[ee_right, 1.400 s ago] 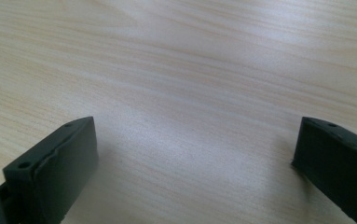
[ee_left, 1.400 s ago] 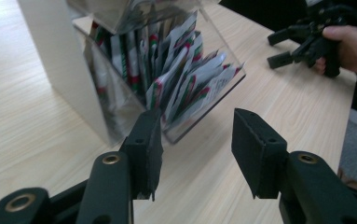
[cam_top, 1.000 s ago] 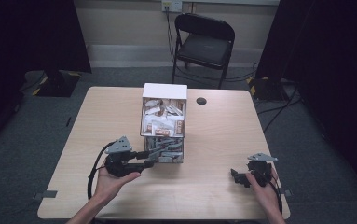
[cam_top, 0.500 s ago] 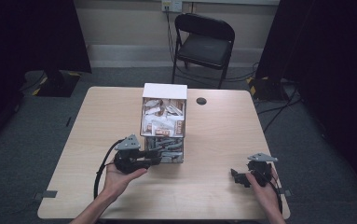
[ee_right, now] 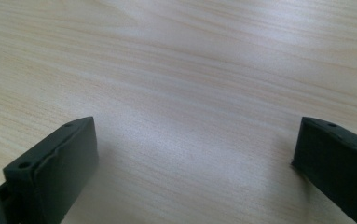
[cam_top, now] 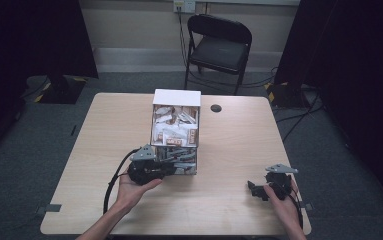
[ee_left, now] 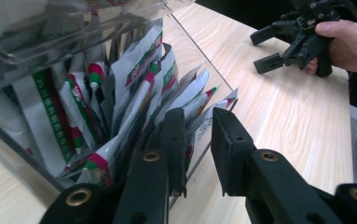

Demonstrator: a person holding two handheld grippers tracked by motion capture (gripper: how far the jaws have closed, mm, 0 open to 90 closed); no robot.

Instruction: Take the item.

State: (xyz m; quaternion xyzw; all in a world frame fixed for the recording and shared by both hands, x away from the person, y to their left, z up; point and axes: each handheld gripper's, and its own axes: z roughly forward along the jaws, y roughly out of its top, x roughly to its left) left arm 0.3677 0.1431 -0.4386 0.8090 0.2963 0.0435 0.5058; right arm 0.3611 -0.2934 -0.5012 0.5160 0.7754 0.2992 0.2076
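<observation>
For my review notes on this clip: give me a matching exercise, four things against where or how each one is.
Things:
1. left gripper
2. right gripper
3. clear box of packets
4. folding chair

Places or states:
A. on the floor beyond the table's far edge
B. jaws wide apart over bare wood
C. mid-table, white lid end farthest from the person
D. jaws at the box's near end, among the packets

Pairs: 1-D, 2-B, 3-C, 4-A

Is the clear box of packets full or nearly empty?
Full. The clear box is packed with upright packets standing tight side by side, seen in the high and left gripper views.
</observation>
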